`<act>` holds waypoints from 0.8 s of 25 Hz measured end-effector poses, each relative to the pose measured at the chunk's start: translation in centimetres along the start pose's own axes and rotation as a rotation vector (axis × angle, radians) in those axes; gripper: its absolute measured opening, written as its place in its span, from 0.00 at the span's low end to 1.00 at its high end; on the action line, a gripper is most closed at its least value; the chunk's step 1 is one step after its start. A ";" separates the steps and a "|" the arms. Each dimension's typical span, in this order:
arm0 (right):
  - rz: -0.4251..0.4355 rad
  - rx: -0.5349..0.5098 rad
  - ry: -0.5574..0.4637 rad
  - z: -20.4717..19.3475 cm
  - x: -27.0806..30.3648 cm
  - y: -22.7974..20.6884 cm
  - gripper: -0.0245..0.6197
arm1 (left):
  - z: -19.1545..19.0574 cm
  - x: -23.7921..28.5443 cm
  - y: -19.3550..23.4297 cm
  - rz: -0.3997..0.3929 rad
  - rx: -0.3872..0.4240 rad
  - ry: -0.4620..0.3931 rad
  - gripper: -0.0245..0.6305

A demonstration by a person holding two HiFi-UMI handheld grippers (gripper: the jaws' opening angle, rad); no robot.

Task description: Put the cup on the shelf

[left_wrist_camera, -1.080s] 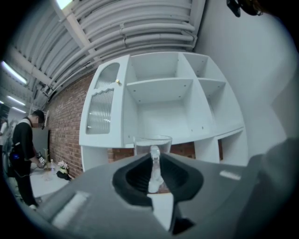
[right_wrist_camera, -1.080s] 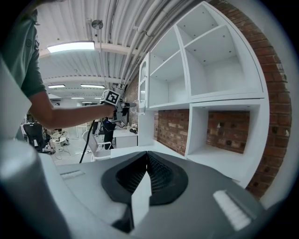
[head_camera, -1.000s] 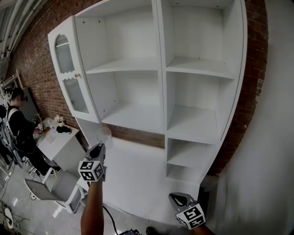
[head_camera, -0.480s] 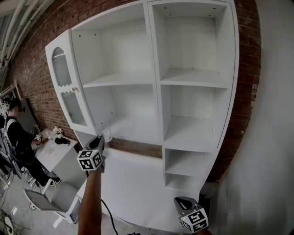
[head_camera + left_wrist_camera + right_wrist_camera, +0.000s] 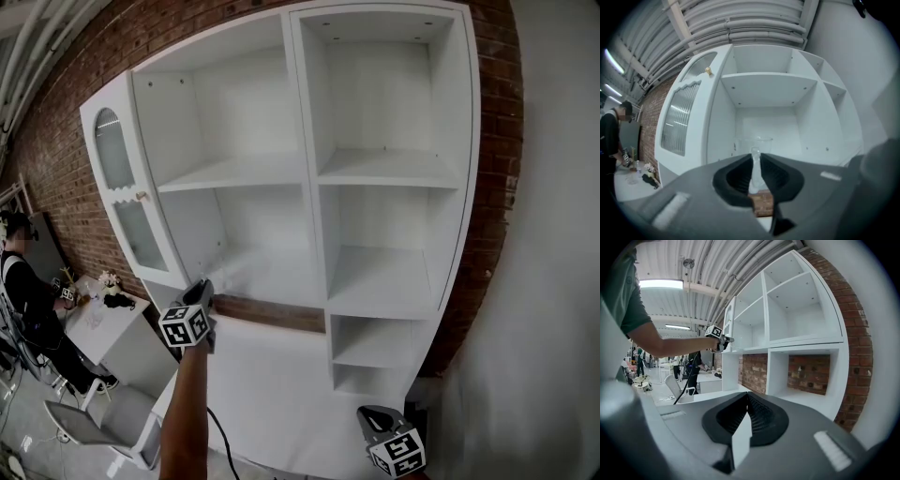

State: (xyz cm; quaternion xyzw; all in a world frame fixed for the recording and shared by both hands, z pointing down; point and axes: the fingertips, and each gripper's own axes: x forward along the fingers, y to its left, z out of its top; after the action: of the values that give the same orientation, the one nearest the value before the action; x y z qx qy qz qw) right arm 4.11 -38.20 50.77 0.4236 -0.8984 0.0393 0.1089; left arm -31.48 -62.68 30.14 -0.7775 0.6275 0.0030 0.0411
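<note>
**Clear cup (image 5: 755, 152) pinched in left gripper (image 5: 755, 174), in front of white shelf (image 5: 765, 89)**

Left gripper: jaws nearly together, pressing from both sides on the near wall of the cup. Cup upright, with its rim just above and beyond the jaw tips, not resting on any board. Straight ahead of the gripper – an open compartment in the left column of the shelf, with one board across above it. Cannot be told whether the cup is already inside that compartment. To the left of the gripper, an open door (image 5: 682, 119) with ribbed glass and a small gold knob (image 5: 708, 71). Just under the jaw tips, a strip of brick wall (image 5: 761, 202).

In the head view: left gripper raised on a stretched arm, marker cube toward the camera, jaw tips near the front edge of the left compartments.

Right gripper (image 5: 747, 404): low, well below and to the right of the left one, away from the shelf boards – jaws pressed together, nothing between them. Ahead of it and to its right, the low right compartments, with brick behind them.

Far to the left of the left gripper: a person (image 5: 23, 291) by a small white table (image 5: 98, 328), a chair (image 5: 84, 422) nearer.
</note>
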 end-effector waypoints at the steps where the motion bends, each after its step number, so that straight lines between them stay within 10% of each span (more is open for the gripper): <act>1: -0.002 0.001 0.001 0.0 0.1 0.0 0.05 | -0.2 0.2 0.2 0.001 -0.012 0.001 0.10; 20: -0.033 0.046 0.029 -1.9 2.2 -0.8 0.05 | -0.6 5.6 2.3 -0.024 0.029 -0.032 0.11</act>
State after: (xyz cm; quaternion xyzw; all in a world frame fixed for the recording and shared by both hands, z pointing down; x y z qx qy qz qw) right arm 3.66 -40.01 53.11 0.4399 -0.8886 0.0641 0.1127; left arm -32.56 -68.62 30.27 -0.7842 0.6174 0.0058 0.0625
